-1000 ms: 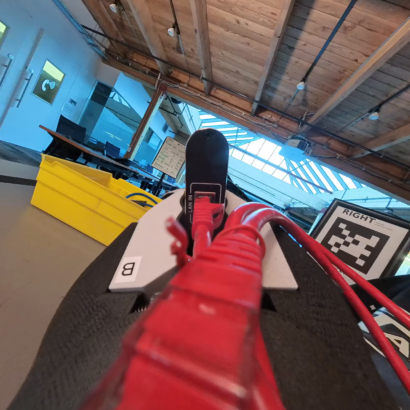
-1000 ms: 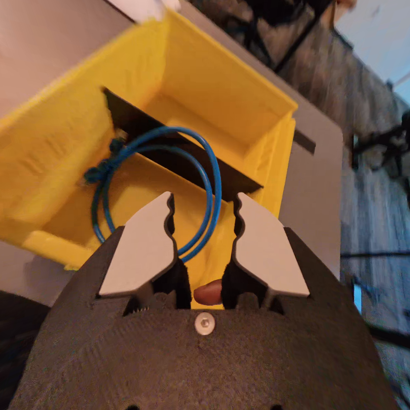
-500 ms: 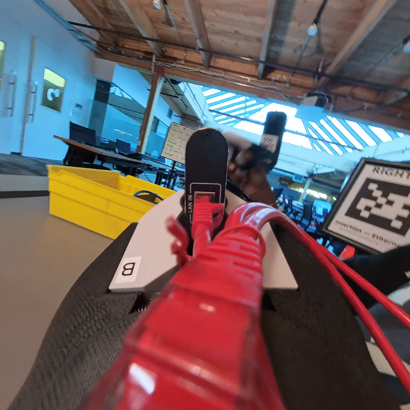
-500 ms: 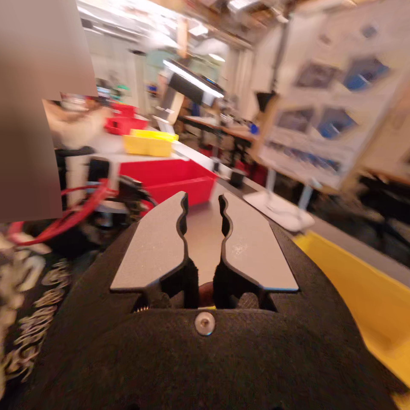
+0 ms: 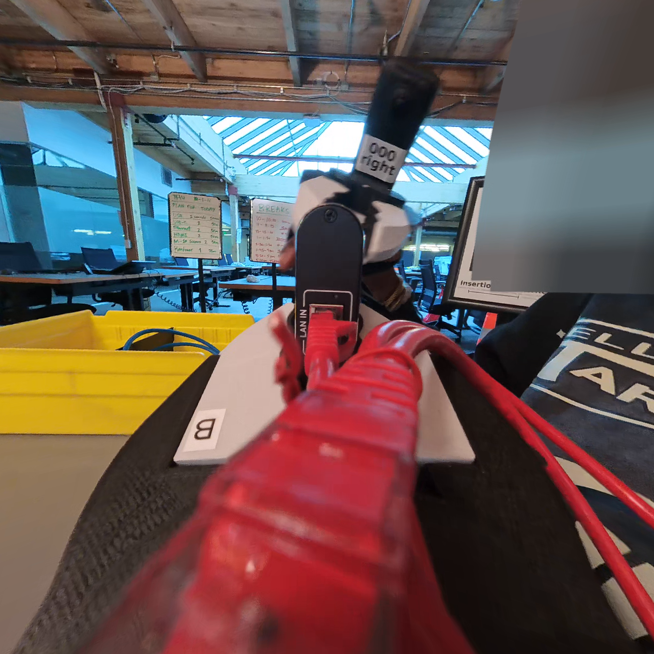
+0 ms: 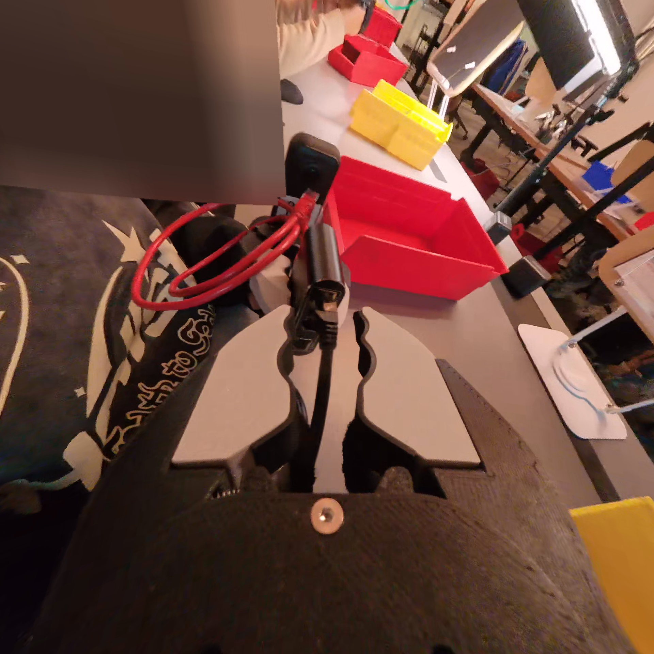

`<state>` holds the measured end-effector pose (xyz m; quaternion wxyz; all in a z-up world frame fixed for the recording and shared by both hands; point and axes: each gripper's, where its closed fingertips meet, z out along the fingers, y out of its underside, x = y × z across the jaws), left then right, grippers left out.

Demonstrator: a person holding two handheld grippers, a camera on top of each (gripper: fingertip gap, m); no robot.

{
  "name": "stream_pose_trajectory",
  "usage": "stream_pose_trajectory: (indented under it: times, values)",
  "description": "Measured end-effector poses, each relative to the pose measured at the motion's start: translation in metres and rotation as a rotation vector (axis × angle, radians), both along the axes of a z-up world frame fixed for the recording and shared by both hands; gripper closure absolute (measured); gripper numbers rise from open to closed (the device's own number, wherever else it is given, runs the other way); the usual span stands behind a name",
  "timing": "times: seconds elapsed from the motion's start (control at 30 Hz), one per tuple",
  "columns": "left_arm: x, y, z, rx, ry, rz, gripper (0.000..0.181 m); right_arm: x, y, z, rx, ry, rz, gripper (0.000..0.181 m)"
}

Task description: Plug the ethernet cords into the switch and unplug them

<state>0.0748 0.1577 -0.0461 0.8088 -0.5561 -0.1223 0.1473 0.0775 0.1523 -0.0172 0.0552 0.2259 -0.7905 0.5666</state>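
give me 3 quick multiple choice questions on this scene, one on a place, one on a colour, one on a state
1. Where is the blue cord?
a. in the yellow bin
b. on the floor
c. on a chair

2. In the left wrist view, what colour is the cord plugged into the switch?
a. blue
b. red
c. green

3. The right gripper is:
a. open
b. shut on the red cord
c. shut on the switch

Answers:
1. a, its loop lies inside the bin's walls.
2. b, a red cord sits in the port.
3. a, its fingers stand apart with a black cord between them.
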Motion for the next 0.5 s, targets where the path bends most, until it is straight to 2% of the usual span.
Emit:
stream_pose_trajectory:
  times: [0.03, 0.13, 0.27, 0.33, 0.43, 0.5]
  values:
    - [0.001, 0.000, 0.000, -0.004, 0.009, 0.004, 0.152, 0.000, -0.002, -0.004, 0.016, 0.006, 0.005, 0.150]
    - [0.000, 0.000, -0.001, -0.016, 0.019, 0.021, 0.154, 0.001, -0.005, -0.007, 0.011, 0.024, 0.030, 0.165]
    - [0.001, 0.000, 0.001, -0.014, 0.039, 0.034, 0.153, 0.003, -0.003, -0.007, 0.024, 0.063, 0.039, 0.165]
    - [0.002, -0.003, 0.006, 0.025, 0.068, 0.048, 0.148, 0.005, -0.002, -0.009, 0.035, 0.115, 0.042, 0.166]
    - [-0.003, -0.010, 0.010, 0.054, 0.092, 0.111, 0.129, 0.007, -0.003, -0.010, 0.035, 0.159, 0.044, 0.166]
    - [0.000, -0.011, 0.013, 0.063, 0.127, 0.124, 0.129, 0.008, -0.003, -0.014, 0.057, 0.165, 0.044, 0.166]
